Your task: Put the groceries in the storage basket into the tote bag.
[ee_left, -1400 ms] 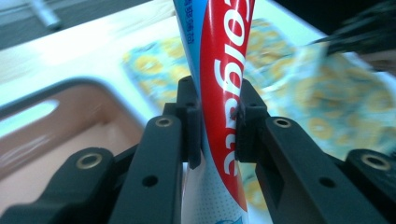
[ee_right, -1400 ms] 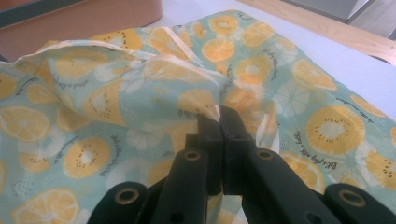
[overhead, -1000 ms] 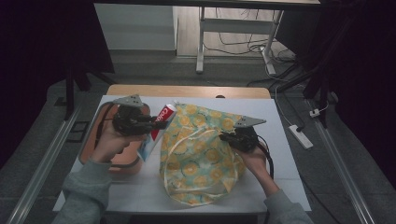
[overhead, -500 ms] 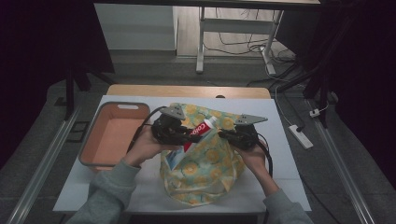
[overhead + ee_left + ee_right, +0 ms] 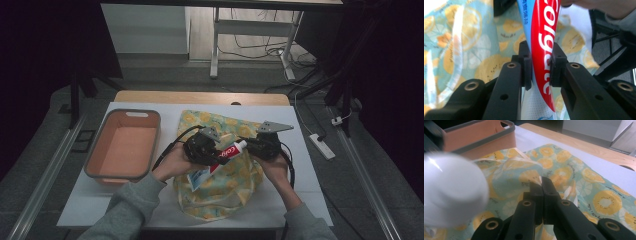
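Gripping: the left gripper (image 5: 216, 156) pinches the toothpaste tube (image 5: 220, 160) across its flat width, one pad on each side of the red band, as the left gripper view shows.
Left jaws: closed on the tube (image 5: 543, 57), which fills the gap between the pads and runs on past their tips.
Tube axis: in the left gripper view its length lies along the jaws, running away from the camera; in the high view it slants across the bag, white cap (image 5: 241, 145) up and to the right, flat crimped end down and to the left.
Cap end: points toward the right gripper (image 5: 255, 146), close beside its tips; in the right gripper view the cap (image 5: 451, 190) is a blurred white round just left of the jaws.
Right jaws: pressed together on a fold of the lemon-print cloth bag (image 5: 536, 178), the pinched edge standing at their tips.
Bag: spread on the white table (image 5: 310, 200), under both grippers (image 5: 210, 200).
Orange bin (image 5: 125, 147): left of the left gripper, apart from the bag.
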`<state>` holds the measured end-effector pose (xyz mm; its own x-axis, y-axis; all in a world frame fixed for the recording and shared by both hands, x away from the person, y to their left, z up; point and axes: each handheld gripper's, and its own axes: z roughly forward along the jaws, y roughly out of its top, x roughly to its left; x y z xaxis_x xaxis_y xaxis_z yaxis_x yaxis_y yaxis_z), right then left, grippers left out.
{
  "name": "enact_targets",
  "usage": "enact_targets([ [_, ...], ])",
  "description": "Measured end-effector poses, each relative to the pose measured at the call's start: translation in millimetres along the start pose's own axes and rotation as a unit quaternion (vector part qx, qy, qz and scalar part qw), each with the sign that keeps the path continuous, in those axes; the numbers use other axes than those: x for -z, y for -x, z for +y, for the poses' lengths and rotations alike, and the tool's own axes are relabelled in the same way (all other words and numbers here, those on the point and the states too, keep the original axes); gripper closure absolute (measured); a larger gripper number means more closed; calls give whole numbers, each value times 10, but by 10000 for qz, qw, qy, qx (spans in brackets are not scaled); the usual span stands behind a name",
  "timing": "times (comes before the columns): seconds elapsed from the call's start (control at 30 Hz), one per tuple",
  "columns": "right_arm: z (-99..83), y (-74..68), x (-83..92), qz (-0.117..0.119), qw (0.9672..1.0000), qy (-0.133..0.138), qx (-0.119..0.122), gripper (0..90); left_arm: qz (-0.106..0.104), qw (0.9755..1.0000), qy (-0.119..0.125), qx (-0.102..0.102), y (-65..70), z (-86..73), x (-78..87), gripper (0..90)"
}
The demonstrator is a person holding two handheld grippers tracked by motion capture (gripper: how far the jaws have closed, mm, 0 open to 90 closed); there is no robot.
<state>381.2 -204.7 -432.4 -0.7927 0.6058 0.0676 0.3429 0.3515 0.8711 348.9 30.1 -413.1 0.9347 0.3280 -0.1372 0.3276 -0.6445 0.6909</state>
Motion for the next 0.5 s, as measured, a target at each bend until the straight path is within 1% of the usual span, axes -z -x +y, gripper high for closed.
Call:
enact_targets([
  [0.13, 13, 3, 33, 14, 10000, 59, -34, 887, 51, 9997, -246, -82, -4, -29, -88, 760],
  [0.3, 14, 21, 55, 41, 9998, 140, -120, 887, 43, 9991, -431, -10, -48, -89, -159, 760],
  [0.43, 18, 18, 66, 30, 9997, 206, -141, 887, 128, 9983, -565, 49, -69, -118, -253, 759],
  [0.5, 24, 7, 73, 43, 9995, 264, -150, 888, 131, 9980, -612, 54, -75, -122, -293, 760],
])
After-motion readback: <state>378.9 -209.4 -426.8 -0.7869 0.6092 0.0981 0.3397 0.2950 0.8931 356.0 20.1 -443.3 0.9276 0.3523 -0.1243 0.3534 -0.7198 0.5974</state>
